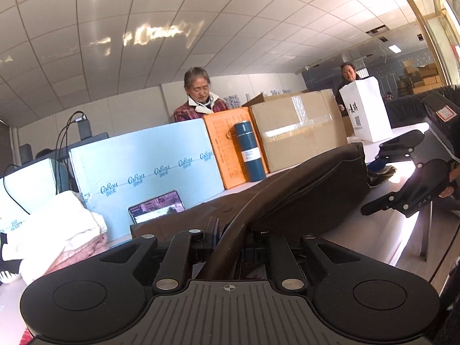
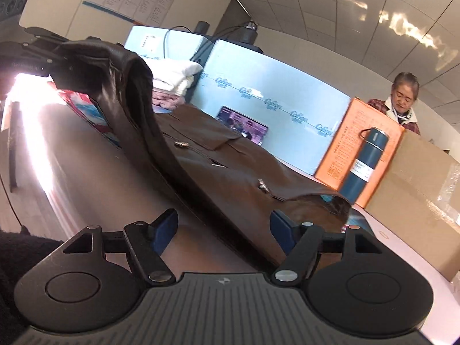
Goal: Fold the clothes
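Jacket: you have a brown leather-look jacket [image 2: 230, 161] spread on the table [image 2: 86, 155], with snaps and a pocket flap facing up.

Left claw: your left gripper [image 1: 230, 247] is clenched on a band of the jacket's edge, which rises between its fingers and arcs forward and right. In the right wrist view the same gripper [image 2: 37, 49] sits high at the far left, holding that edge up off the table.

Right claw: your right gripper [image 2: 224, 230] is released, its blue pads well apart. Its left pad stands over bare table; its right pad is just beside the jacket's near corner. No cloth is pinched.

Key relation: the jacket lies ahead and to the right of your right gripper, and its near edge runs into the gap from the right side. The right gripper is the nearer one to the end still flat on the table.

Long axis: in the right wrist view the jacket runs from the raised end at upper left down to the curled corner at lower right, close to the flask [image 2: 365, 164].

Which way it points: the lifted end points toward your left gripper; I cannot tell which end is the collar.

Next, as a judgement: shift your right gripper right before closing, so the edge sits between both pads.

Nearby: a stack of folded clothes [image 2: 172, 80] sits beyond the lifted edge; a phone [image 2: 244, 125] leans against the pale box [image 2: 273, 86].
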`<move>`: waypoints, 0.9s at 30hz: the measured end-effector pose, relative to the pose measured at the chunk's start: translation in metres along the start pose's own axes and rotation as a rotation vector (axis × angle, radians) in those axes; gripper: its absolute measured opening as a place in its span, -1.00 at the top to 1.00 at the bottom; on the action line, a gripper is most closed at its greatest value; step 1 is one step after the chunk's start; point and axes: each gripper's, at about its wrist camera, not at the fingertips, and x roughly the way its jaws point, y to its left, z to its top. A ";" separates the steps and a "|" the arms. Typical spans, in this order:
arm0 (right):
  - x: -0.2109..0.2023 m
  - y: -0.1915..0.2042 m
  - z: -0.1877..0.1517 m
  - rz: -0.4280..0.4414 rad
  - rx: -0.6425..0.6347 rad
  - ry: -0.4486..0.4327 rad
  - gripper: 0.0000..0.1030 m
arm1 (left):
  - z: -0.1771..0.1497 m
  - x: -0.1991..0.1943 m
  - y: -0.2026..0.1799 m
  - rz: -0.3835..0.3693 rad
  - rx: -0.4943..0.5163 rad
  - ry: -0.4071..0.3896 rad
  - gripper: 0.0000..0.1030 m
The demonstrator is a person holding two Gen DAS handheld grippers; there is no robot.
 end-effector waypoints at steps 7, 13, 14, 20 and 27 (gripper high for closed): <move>-0.007 -0.038 -0.021 -0.161 -0.058 0.099 0.17 | 0.001 0.004 0.004 0.033 -0.008 -0.006 0.81; -0.014 -0.056 -0.017 -0.137 -0.042 0.083 0.89 | 0.000 0.001 0.004 0.036 -0.024 0.003 0.85; -0.017 -0.059 -0.014 -0.135 -0.033 0.065 0.89 | 0.002 0.000 0.005 0.042 -0.026 0.001 0.85; -0.014 -0.082 0.015 -0.141 -0.002 -0.059 0.90 | 0.017 0.019 0.021 0.137 -0.080 -0.058 0.85; 0.027 -0.123 0.047 -0.109 0.042 -0.128 0.90 | 0.040 0.086 0.057 0.155 -0.084 -0.017 0.84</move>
